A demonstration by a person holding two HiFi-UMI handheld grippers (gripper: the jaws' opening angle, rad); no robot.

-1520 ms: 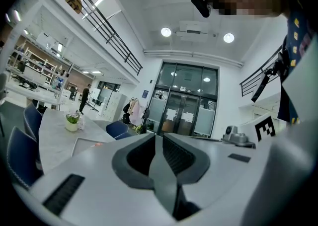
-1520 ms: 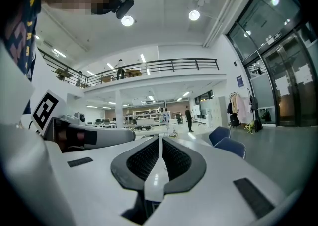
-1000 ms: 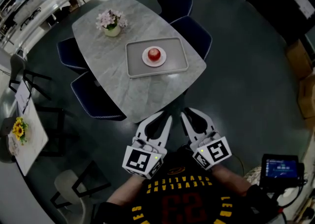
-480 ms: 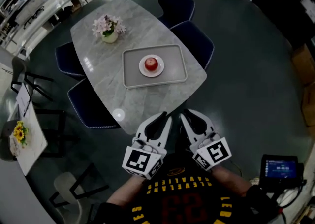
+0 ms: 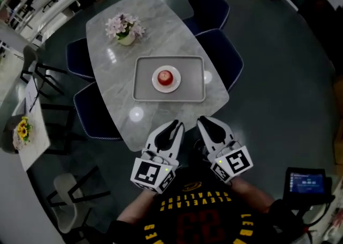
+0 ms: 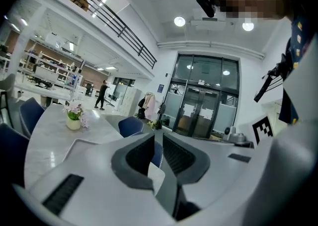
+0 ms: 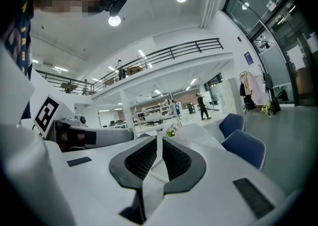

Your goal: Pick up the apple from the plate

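Far left of the head view, a small side table [image 5: 33, 146] is carrying a bunch of sunflowers [image 5: 22, 130]. To its right, two blue chairs [image 5: 94, 113] are standing against the left edge of the grey marble table [image 5: 115, 93], which is filling the upper middle of the frame. A pot of pale flowers [image 5: 124, 27] is sitting at the table's upper-left end.

A grey tray [image 5: 142, 86] is lying on the table's lower half. A white plate [image 5: 156, 83] is resting at the tray's centre, and the red apple [image 5: 166, 77] is sitting on that plate, untouched.

Below the tray, at the table's near edge, the left gripper [image 5: 170, 128] is hovering with its jaws parted by only a narrow slot. Its own view is showing nothing between them but a blue chair beyond. Just right of it, the right gripper [image 5: 207, 125] is hanging in the same posture, with its jaws narrowly apart and gripping nothing. Both are pointing toward the tray and are well apart from the apple.

Two more blue chairs [image 5: 224, 50] are flanking the table's right edge. At lower right, a small device with a lit screen [image 5: 304, 183] is showing.
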